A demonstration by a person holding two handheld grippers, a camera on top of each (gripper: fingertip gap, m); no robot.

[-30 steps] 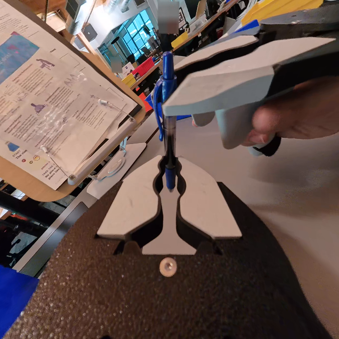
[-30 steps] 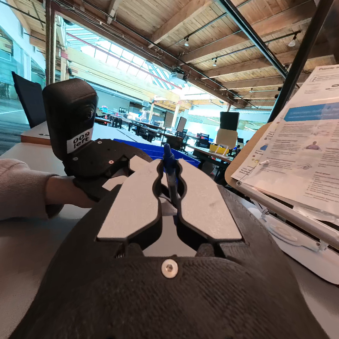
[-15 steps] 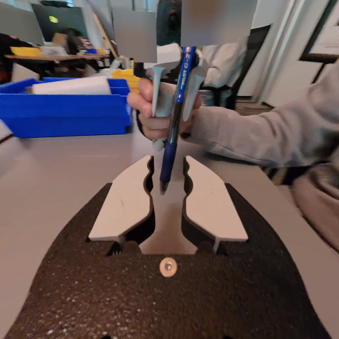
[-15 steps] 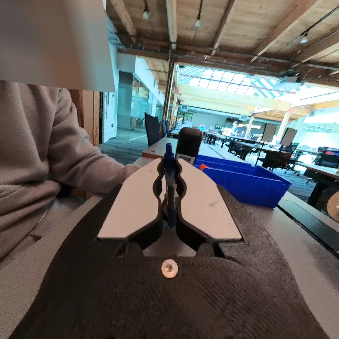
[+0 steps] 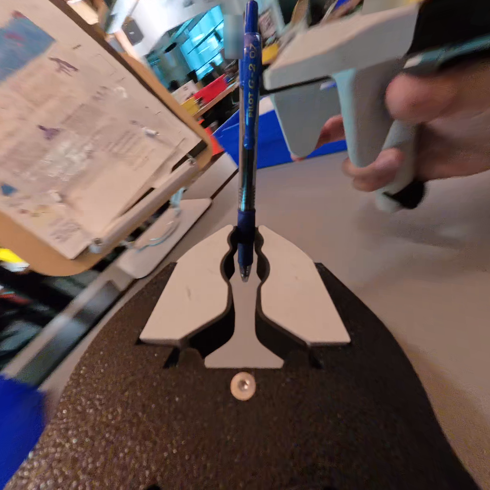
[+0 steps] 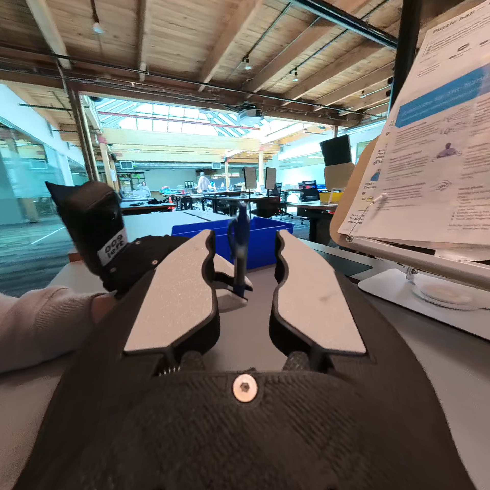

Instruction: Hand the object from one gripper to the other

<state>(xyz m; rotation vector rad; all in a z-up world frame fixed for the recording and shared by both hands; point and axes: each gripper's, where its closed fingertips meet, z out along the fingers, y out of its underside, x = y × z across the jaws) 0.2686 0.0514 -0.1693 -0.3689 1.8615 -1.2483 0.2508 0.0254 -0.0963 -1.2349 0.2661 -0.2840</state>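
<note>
A blue pen (image 5: 248, 132) stands upright over the grey table. My left gripper (image 5: 244, 230) is shut on the pen's dark blue grip near the tip. My right gripper (image 6: 242, 233) is open, its fingers spread wide on either side of the pen (image 6: 240, 254) without touching it. In the left wrist view the right gripper (image 5: 318, 66) is at the upper right, beside the pen's upper barrel, held by a hand. In the right wrist view the left gripper (image 6: 233, 287) sits low behind my fingers, with its black camera block to the left.
A tilted wooden document stand with a printed sheet (image 5: 79, 119) is on the left; it shows at the right in the right wrist view (image 6: 437, 159) on a white base plate (image 6: 397, 294). A blue bin (image 6: 262, 238) sits behind the pen. The grey table (image 5: 371, 265) extends rightward. Tip to tip, the grippers are about 8 cm apart.
Half a second ago the right gripper held the pen and the left was open around its tip. Now the left has shut on the pen and the right has opened. Both views swung toward the stand.
</note>
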